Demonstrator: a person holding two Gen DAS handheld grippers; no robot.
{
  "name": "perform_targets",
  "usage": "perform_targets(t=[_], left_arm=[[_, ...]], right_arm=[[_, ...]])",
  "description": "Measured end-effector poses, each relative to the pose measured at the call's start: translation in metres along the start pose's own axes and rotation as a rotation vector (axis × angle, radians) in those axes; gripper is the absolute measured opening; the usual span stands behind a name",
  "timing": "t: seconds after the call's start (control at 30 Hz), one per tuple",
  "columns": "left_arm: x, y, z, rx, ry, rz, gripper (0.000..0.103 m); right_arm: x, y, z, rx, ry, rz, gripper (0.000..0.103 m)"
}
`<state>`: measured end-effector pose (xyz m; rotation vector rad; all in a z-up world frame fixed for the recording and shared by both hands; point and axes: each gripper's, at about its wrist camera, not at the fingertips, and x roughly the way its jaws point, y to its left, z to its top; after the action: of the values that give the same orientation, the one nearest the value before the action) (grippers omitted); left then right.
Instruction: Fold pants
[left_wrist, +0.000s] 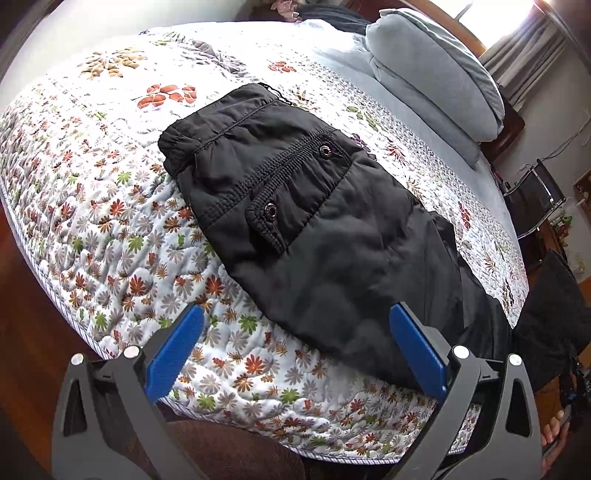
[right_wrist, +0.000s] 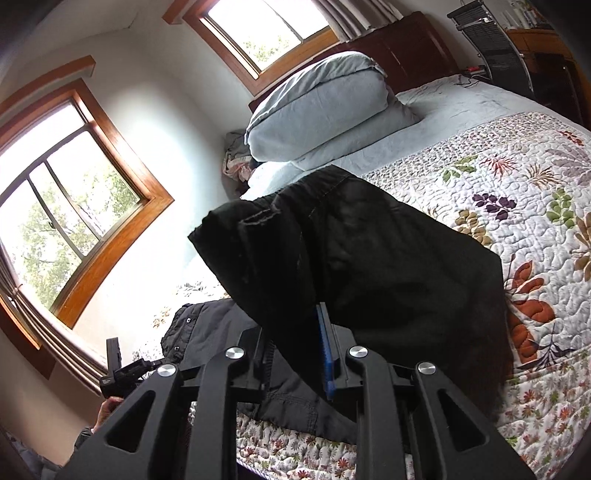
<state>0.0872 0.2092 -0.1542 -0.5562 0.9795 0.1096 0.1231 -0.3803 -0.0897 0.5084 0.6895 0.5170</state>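
The right claw (right_wrist: 295, 354) pinches the black pants (right_wrist: 369, 251), lifted above the floral quilt (right_wrist: 535, 206).

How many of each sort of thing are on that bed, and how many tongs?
Black pants: 1
Grey pillows: 2
Flowered quilt: 1
Grippers: 2, the left gripper and the right gripper
Total: 6

My claws work over a bed (left_wrist: 406, 122) spread with a white quilt (left_wrist: 110, 221) patterned in small flowers and leaves. The black pants (left_wrist: 314, 221) lie across that quilt, waistband toward the far side. At the head end, two pale blue-grey pillows (left_wrist: 432, 74) are stacked on the plain sheet.
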Motion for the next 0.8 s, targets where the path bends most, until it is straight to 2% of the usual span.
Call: perform_targets(t=[0.4,0.67,0.8], left_arm=[[-0.005,0.002,-0.003,-0.010,0.012,0.002,0.100],[-0.005,0.005,-0.003,-0.020,0.018,0.002,0.100],[-0.004,0.003,-0.003,-0.018,0.025,-0.002,0.100]], right_arm=[[0.061,0.021,-0.044,-0.080,0.195,-0.036,0.022],[0.089,0.030,-0.075,-0.135,0.270,-0.077,0.022],[0.097,0.028,-0.083,-0.136,0.299,-0.089,0.033]])
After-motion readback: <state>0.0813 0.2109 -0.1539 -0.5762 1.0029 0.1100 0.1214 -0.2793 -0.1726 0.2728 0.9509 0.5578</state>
